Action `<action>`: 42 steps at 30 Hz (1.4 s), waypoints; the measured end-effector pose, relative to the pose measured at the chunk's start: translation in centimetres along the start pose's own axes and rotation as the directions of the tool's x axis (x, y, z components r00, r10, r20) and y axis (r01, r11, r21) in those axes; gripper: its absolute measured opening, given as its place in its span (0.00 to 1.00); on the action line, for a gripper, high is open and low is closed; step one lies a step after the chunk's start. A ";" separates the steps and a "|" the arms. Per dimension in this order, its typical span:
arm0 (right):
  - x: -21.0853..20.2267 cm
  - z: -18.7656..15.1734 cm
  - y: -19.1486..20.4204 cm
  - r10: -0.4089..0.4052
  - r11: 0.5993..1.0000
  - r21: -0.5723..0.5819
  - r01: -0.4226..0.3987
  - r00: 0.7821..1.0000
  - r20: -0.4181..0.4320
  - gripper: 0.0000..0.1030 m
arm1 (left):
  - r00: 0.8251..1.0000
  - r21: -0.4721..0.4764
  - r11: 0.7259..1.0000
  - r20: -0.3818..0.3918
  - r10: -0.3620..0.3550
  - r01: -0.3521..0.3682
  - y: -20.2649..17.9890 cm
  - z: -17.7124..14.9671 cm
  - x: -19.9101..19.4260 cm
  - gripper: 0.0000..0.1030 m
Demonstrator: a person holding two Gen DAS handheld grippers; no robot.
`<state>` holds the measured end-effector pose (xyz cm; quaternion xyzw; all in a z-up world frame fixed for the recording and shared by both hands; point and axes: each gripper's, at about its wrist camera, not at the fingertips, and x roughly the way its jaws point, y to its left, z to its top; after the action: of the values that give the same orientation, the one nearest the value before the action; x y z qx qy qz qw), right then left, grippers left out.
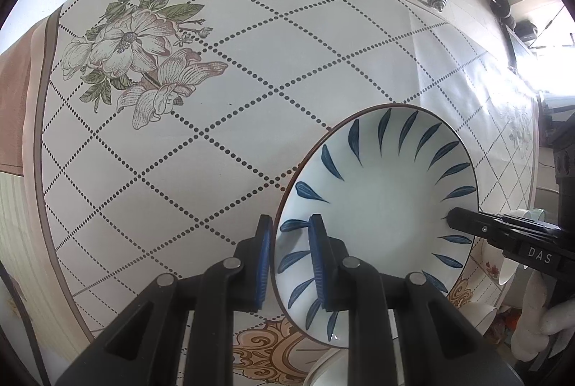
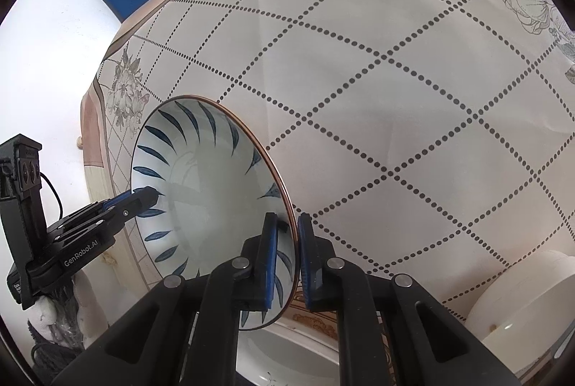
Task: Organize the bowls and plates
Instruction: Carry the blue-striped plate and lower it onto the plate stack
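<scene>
A bowl, white inside with blue leaf strokes and a thin brown rim, is held over the surface by both claws at once. In the left wrist view it fills the lower right of the frame; the left claw pinches its rim at the near left edge, one blue pad outside and one inside. The right claw comes in from the right edge of that frame and pinches the opposite rim.

In the right wrist view the bowl sits at lower centre-left, tilted on edge; the right claw grips its brown rim between blue pads, and the left claw clamps the far rim from the lower left.

The surface wears a cloth with dotted diamonds and flower prints. More white dishes sit at the lower right, and another white piece lies under the bowl at the bottom.
</scene>
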<state>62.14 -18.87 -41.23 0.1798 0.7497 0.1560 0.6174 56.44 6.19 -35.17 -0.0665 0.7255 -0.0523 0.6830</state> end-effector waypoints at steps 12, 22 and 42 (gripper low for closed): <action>-4.7 -4.7 -0.5 0.034 0.999 -0.027 -0.033 0.999 0.032 0.12 | 0.998 0.064 0.998 0.054 -0.027 0.024 -1.1 -3.5 -4.6 0.17; -7.9 -11.3 -2.4 0.050 0.999 -0.019 -0.049 0.997 0.057 0.12 | 0.996 0.145 0.989 0.085 -0.022 0.009 -4.3 -8.2 -7.0 0.17; -4.1 -20.0 -5.3 0.030 0.999 -0.014 -0.030 0.999 -0.019 0.12 | 1.000 0.151 0.989 0.010 -0.013 0.011 -6.4 -16.1 -3.3 0.17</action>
<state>42.81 -25.72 -36.30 0.1849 0.7516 0.1723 0.6093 40.73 0.19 -29.89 -0.0194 0.7153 -0.1108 0.6897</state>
